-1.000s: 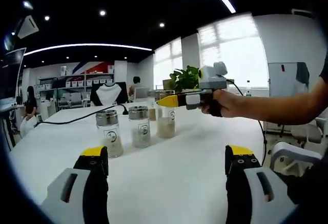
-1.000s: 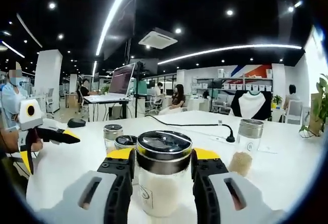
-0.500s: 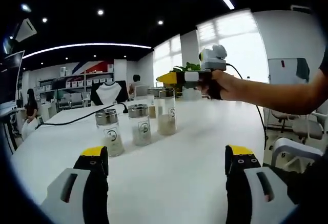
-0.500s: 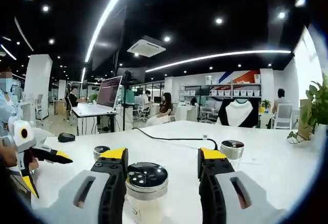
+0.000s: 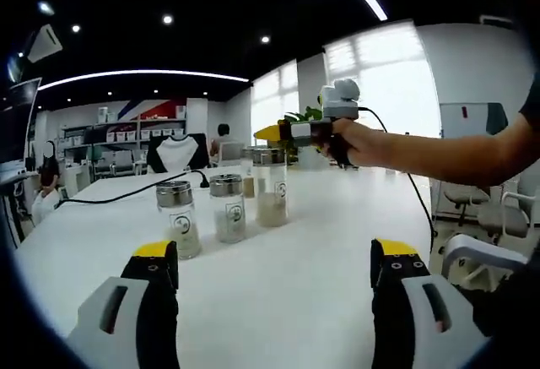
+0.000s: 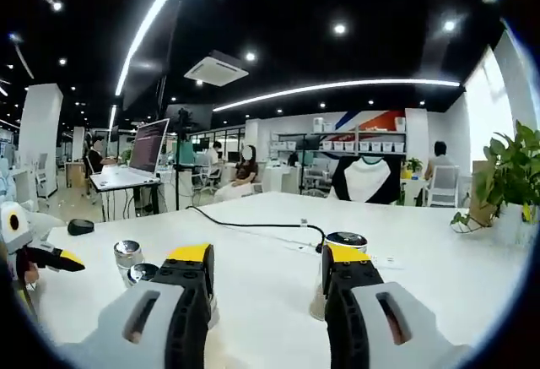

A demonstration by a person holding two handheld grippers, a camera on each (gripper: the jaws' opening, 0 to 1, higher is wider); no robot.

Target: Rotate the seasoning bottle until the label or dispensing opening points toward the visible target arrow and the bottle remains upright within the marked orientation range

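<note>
Left gripper view: left gripper (image 5: 270, 280) at frame bottom, jaws wide apart, empty, over a white tabletop (image 5: 321, 242). Three clear glass seasoning bottles with steel lids (image 5: 226, 208) stand upright at centre-left. Right gripper (image 5: 268, 132) hovers above them, upper centre; its opening cannot be judged here.

Right gripper view: jaws spread, empty; black cable (image 6: 253, 224) crosses mid-frame; office shelving behind.

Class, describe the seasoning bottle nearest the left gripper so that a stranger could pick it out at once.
On the white table, three glass seasoning bottles stand in a row beside a black cable. It is the end bottle towards the cable, closest to the camera, with the least pale powder.
</note>
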